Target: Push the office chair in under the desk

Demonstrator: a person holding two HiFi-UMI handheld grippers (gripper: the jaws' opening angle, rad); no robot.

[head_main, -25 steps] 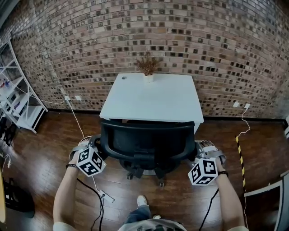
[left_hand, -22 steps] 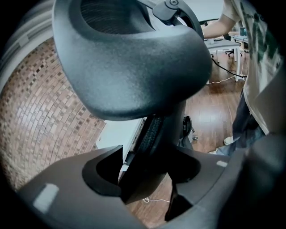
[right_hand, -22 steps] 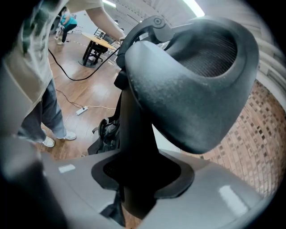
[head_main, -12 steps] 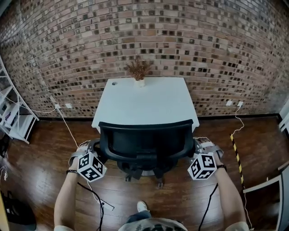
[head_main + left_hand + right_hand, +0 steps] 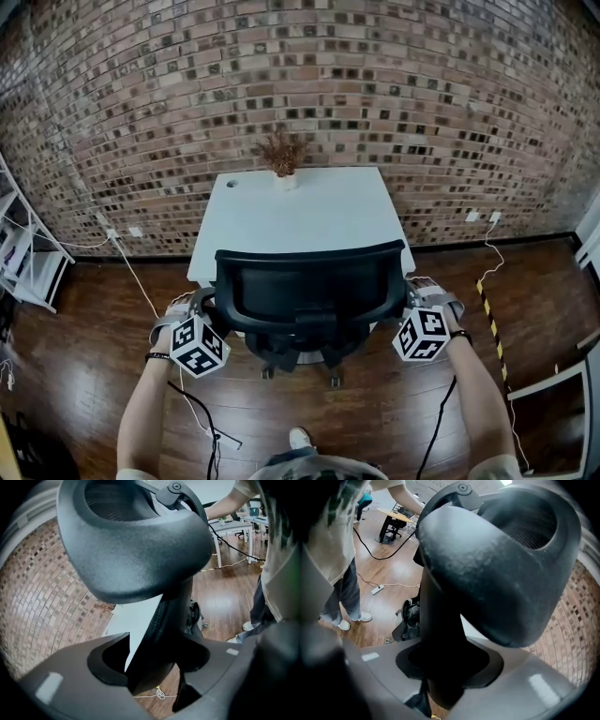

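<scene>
While both tongs sit on the chair's arm supports, the push can go through the frame and not the swivelling backrest. The left gripper (image 5: 154, 667) has its jaws round the left armrest post (image 5: 173, 606) and pinches it at a slant. A sliver of the desk (image 5: 140, 620) shows past one jaw, so that hold looks the looser. The right gripper (image 5: 450, 667) is clamped squarely on the right armrest post (image 5: 440, 616), which fills its gap. Taken at 9 and 3 o'clock of the seat, the office chair (image 5: 309, 286) should roll straight and not turn. Its backrest stands at the 6 o'clock edge of the desk, the seat seemingly part under the top, castors out on the wood floor (image 5: 94, 347). A short shove toward 12 o'clock, where a potted plant (image 5: 281, 155) sits by the brick wall (image 5: 375, 94), looks to be all that is left.
</scene>
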